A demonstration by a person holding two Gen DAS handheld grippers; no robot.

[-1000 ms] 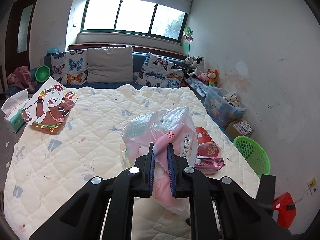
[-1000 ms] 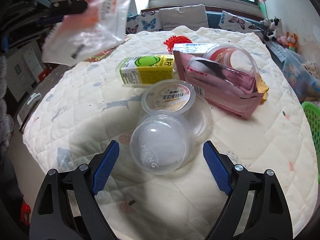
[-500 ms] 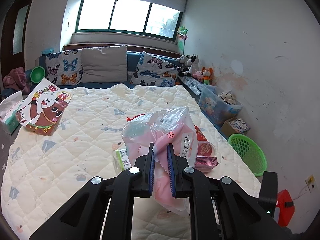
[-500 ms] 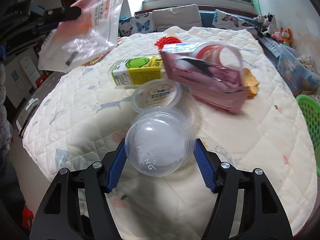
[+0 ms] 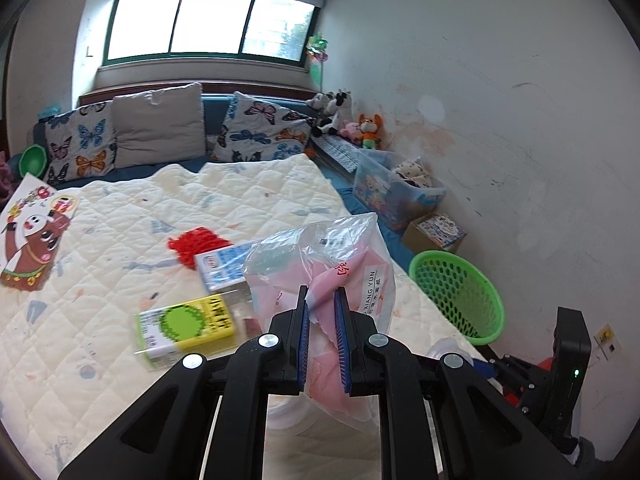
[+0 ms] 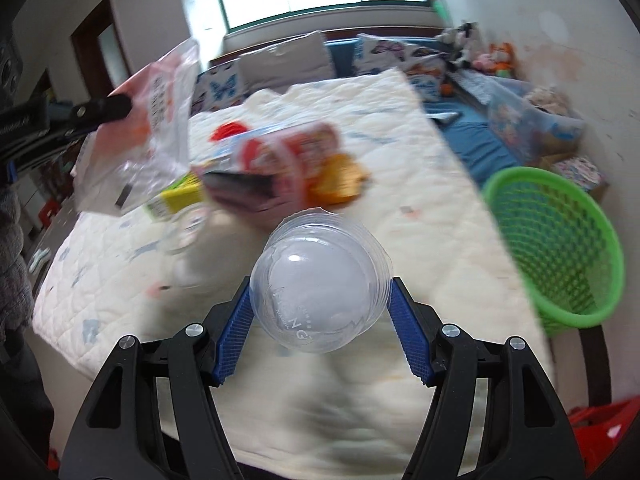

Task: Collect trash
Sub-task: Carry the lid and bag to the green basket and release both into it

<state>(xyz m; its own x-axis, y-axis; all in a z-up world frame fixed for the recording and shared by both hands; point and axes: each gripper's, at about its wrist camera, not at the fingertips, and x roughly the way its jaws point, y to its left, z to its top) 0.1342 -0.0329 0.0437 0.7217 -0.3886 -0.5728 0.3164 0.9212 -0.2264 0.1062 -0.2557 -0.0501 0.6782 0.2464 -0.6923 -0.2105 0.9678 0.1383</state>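
My left gripper is shut on a crumpled clear and pink plastic bag and holds it above the quilted surface. The right wrist view shows that bag at the upper left. My right gripper is shut on a clear plastic cup, with both blue pads pressed on its sides and the cup lifted off the quilt. A green mesh basket stands to the right of the cup, past the quilt's edge. The left wrist view has the same basket at the right.
On the quilt lie a yellow-green drink carton, a blue-white carton, a red tassel, a pink wrapper with a red-rimmed cup and an orange wrapper. A storage box and cushions stand by the wall.
My right gripper closed on the clear cup, lifted it off the quilt and swung right toward the green basket. My left gripper, still holding the bag, also shifted toward the basket side.
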